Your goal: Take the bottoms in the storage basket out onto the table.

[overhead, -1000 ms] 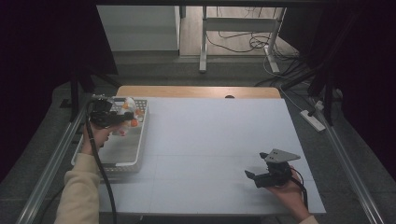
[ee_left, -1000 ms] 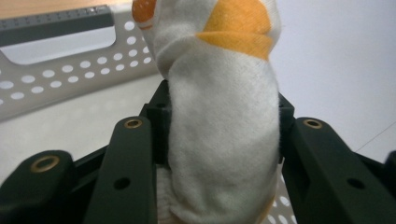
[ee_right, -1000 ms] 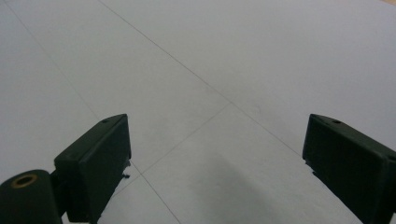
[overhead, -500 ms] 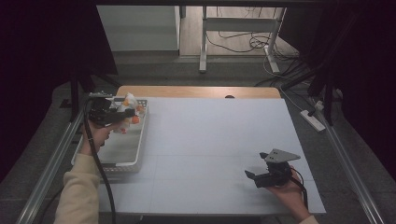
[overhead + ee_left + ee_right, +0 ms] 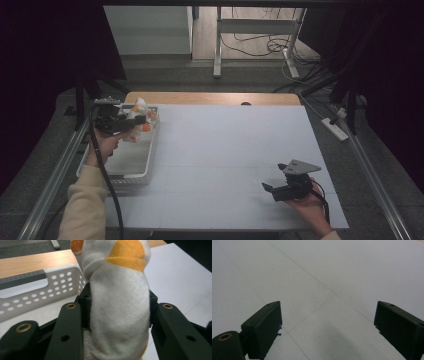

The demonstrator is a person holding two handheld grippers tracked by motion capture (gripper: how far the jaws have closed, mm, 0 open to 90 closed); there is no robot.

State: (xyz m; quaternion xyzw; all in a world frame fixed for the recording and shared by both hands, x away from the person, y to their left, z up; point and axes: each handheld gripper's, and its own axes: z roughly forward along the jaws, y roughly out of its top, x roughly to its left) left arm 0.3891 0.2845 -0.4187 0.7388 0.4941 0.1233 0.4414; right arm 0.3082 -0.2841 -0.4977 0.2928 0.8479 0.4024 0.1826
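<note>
At the far left of the table (image 5: 235, 150), the left gripper (image 5: 131, 122) hangs over a white perforated basket (image 5: 131, 172), its jaws clamped on a white sock (image 5: 136, 111) with orange patches. In the left gripper view the sock (image 5: 120, 302) stands up between the two black jaws, pinched at its middle, its orange toe toward the far wooden edge of the table; the basket (image 5: 37, 290) wall with its grey handle lies just beyond, to the left. More white and orange cloth lies in the basket's far end.

The right gripper (image 5: 272, 189) rests low at the near right, well apart from the basket. In the right gripper view its jaws stand wide apart over the bare white surface, holding nothing.
</note>
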